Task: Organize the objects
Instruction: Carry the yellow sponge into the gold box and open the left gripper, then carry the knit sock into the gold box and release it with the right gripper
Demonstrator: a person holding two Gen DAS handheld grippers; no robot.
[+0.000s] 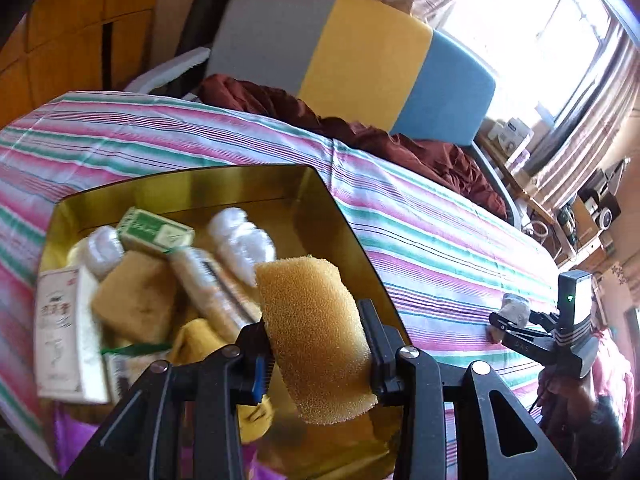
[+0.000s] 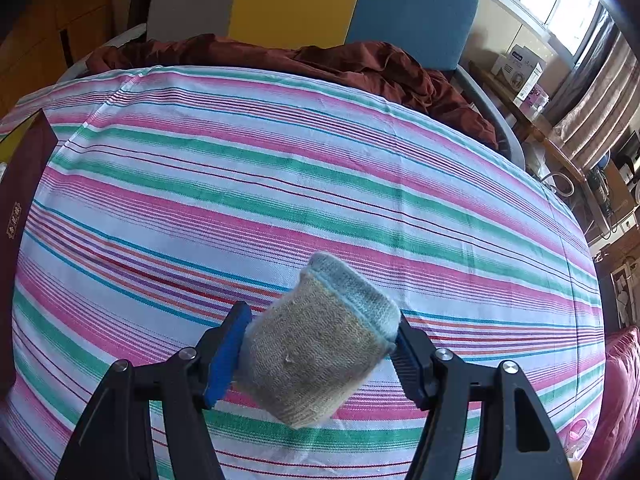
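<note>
My left gripper (image 1: 316, 340) is shut on a yellow sponge (image 1: 312, 332), which hangs over the near right part of a gold-lined box (image 1: 192, 184). Inside the box lie a green carton (image 1: 156, 232), white rolled cloths (image 1: 240, 240), another sponge (image 1: 136, 300), a tube (image 1: 212, 284) and a white carton (image 1: 60, 328). My right gripper (image 2: 320, 332) is shut on a rolled tan sock with a light blue cuff (image 2: 316, 344), just above the striped bedsheet (image 2: 280, 184). In the left wrist view the right gripper (image 1: 508, 322) is at the far right, away from the box.
A crumpled dark red blanket (image 2: 320, 64) lies at the far end of the bed, before a grey, yellow and blue headboard (image 1: 360, 52). The box's maroon side (image 2: 16, 184) shows at the left. A desk with cartons (image 2: 520, 76) stands by the window. A pink cushion (image 2: 616, 380) is at right.
</note>
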